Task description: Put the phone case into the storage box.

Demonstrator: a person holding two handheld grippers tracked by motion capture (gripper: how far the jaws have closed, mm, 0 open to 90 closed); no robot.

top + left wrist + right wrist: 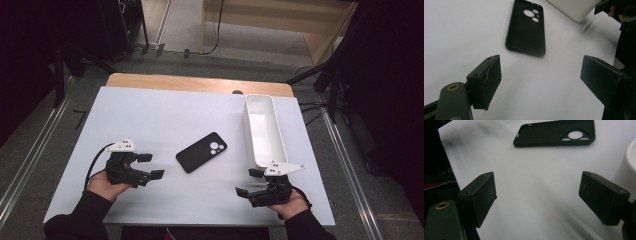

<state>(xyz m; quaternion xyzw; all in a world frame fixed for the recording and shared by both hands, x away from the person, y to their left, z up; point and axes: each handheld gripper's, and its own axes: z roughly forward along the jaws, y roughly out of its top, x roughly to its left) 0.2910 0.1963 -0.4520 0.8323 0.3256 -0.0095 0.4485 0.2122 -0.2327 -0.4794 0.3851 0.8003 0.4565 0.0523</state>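
We hold the left gripper [151, 166] and right gripper [249, 182] with jaws wide and empty, the black phone case [201, 151] untouched between them on the table [150, 115], beside the white bin [263, 131].

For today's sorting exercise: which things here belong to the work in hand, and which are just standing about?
In the work:
phone case
white bin
left gripper, open
right gripper, open

Standing about:
wooden shelf unit
black stands
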